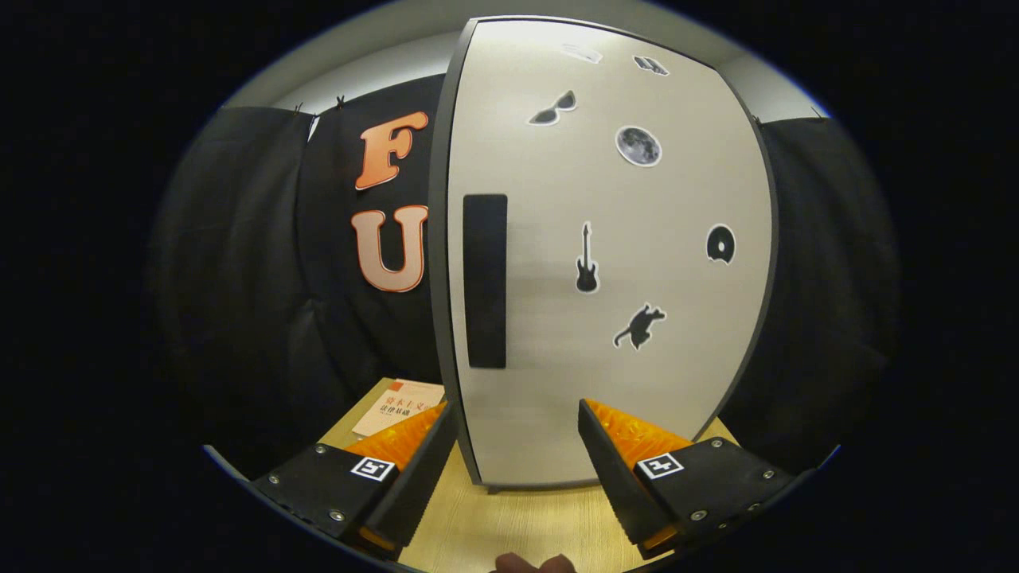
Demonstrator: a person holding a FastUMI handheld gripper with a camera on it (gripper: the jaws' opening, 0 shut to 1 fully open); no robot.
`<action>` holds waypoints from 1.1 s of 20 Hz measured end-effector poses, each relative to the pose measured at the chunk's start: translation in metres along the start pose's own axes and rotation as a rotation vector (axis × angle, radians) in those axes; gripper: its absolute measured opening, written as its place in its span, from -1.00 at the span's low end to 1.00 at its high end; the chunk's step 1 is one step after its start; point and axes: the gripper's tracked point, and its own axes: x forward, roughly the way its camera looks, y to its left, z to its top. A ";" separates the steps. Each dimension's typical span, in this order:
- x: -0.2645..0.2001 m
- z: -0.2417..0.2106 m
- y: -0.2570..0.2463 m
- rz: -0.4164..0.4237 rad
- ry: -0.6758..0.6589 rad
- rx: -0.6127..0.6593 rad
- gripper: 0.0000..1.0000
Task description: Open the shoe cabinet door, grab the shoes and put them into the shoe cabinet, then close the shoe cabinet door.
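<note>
1. Shoe cabinet (605,263): upright unit standing on a light wood surface, close ahead of the fingers, toward 12 o'clock.
2. Shoe cabinet door (637,358): pale grey panel with a dark edge trim; it sits flush and appears closed.
3. Handle (485,280): dark vertical rectangular strip near the door's left edge, toward 11 o'clock.
4. Door face carries small black-and-white stickers, including sunglasses, a moon, a guitar and a cat.

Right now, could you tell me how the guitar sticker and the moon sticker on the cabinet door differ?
The guitar sticker is a slim upright black silhouette; the moon sticker is a round grey disc. The guitar sits mid-door, nearer the dark handle; the moon sits higher. Both are stuck flat on the closed cabinet door, beyond the open gripper.
</note>
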 end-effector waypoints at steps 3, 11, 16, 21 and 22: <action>-0.021 -0.039 -0.011 -0.012 0.059 0.016 0.90; -0.107 -0.097 -0.035 0.029 0.125 0.141 0.90; -0.176 -0.092 -0.055 0.051 0.076 0.110 0.90; -0.237 -0.056 -0.098 0.026 -0.036 0.089 0.89; -0.245 -0.046 -0.109 0.013 -0.071 0.080 0.89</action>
